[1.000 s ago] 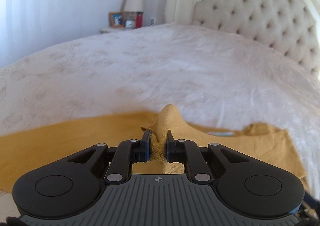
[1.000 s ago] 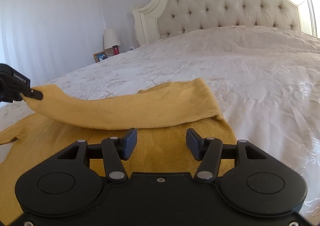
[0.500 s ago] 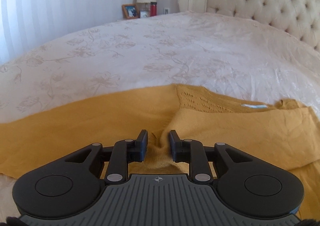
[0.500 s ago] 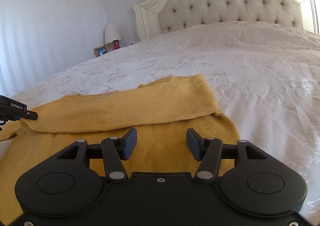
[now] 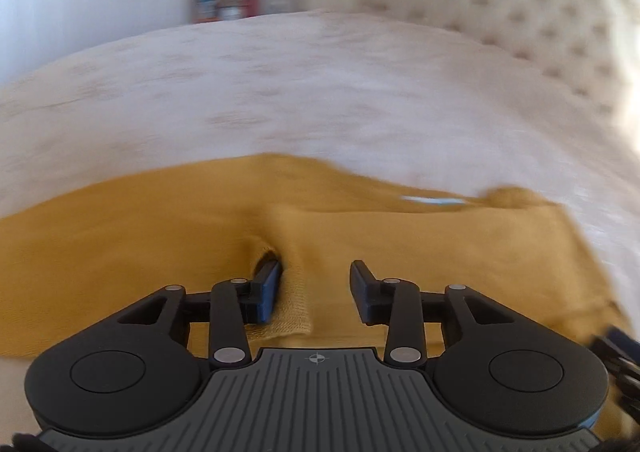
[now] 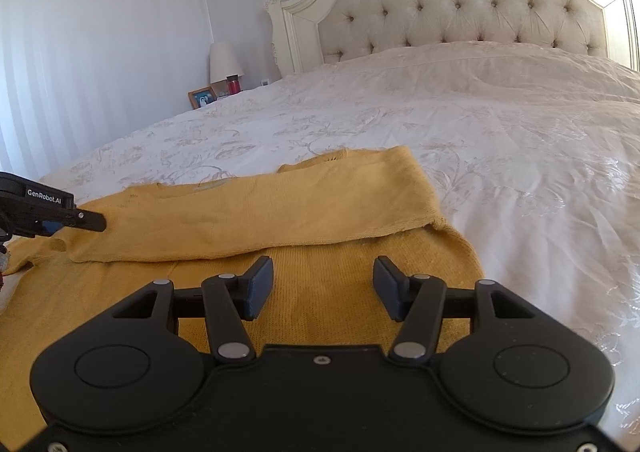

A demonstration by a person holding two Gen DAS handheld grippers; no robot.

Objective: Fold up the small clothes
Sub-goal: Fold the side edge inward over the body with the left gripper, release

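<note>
A mustard-yellow knit sweater [image 6: 440,252] lies flat on the white bedspread [image 6: 500,124]. One sleeve [image 6: 260,212] is folded across its body. In the blurred left wrist view, my left gripper [image 5: 316,272] sits low over the sweater [image 5: 420,244] and its jaws are opening. The sleeve cuff [image 5: 294,304] lies between them against the left finger, with the right finger clear of it. That same left gripper [image 6: 86,221] shows at the sleeve's end in the right wrist view. My right gripper [image 6: 324,272] hovers open over the sweater's lower body with nothing between its fingers.
A tufted cream headboard [image 6: 460,0] stands at the far end of the bed. Beyond the bed's left side, a nightstand holds a lamp [image 6: 226,62], a photo frame [image 6: 202,97] and a red cup [image 6: 233,83]. White bedspread stretches to the right of the sweater.
My left gripper came down with the raised sleeve end and laid it on the sweater, and its jaws have spread apart off the cuff. The right gripper has kept still.
</note>
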